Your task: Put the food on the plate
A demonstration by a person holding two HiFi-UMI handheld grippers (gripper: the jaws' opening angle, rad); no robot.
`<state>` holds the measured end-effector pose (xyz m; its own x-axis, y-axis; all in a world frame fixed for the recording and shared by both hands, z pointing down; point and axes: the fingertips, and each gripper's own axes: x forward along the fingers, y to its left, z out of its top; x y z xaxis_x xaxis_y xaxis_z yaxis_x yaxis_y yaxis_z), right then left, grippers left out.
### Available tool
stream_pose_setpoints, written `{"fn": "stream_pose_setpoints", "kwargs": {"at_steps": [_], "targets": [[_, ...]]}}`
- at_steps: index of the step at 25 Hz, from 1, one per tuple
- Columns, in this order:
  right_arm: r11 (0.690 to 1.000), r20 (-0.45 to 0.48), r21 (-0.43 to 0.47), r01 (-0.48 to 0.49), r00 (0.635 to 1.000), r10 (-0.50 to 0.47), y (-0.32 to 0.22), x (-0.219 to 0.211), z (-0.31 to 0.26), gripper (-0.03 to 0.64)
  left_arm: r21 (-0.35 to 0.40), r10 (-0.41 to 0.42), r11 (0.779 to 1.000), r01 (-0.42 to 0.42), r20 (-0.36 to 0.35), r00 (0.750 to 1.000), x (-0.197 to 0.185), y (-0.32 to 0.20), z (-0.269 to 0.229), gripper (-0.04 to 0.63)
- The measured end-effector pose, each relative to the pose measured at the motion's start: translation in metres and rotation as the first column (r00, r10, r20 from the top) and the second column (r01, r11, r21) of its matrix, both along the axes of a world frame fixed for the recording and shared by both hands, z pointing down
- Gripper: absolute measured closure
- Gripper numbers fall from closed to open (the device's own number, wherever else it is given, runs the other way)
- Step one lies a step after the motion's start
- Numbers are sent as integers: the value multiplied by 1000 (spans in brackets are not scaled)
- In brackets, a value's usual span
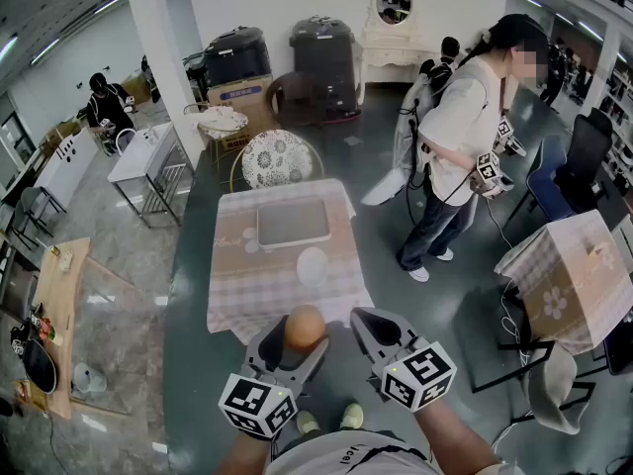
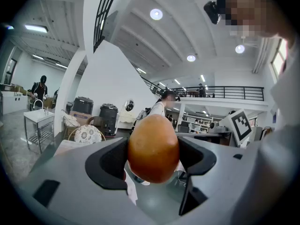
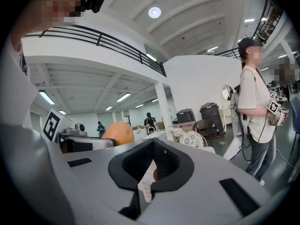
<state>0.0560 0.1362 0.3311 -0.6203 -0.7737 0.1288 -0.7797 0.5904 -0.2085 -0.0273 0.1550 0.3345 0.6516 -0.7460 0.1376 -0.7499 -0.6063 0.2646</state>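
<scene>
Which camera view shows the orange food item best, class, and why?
The left gripper view: the orange food item fills the centre, clamped in the jaws of the left gripper. The head view shows its top from above; the right gripper view shows only part, beyond the left gripper.

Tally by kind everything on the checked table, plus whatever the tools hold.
grey tray: 1
white plate: 1
orange-brown food, gripped in the left tool: 1
Total: 3

Orange food [image 2: 153,149] held, white plate [image 1: 313,265] on table [image 1: 237,295]
</scene>
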Motion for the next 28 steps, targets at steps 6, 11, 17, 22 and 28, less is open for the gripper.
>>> {"fn": "stream_pose_setpoints", "kwargs": {"at_steps": [6,11,17,22,28], "targets": [[1000,-9,1,-5,1000,5,-1,7,3,603,-1,3,1000,-3,1,1000,7,-2,2,259],[1000,-15,-3,-12,1000,12,-1,14,6,603,-5,-1,1000,1,-1,1000,10,-4,4,259],[1000,35,-8,14,999,-14,0,13,6,601,-4,-15,1000,15,10,1000,13,-5,9,259],[1000,48,-7,15,999,-15,-3,16,10,601,-6,-34,999,34,40,999,16,-9,16,259],[999,72,-17,31,997,-29,-6,23,19,601,-12,-67,998,68,78,995,21,-15,28,259]]}}
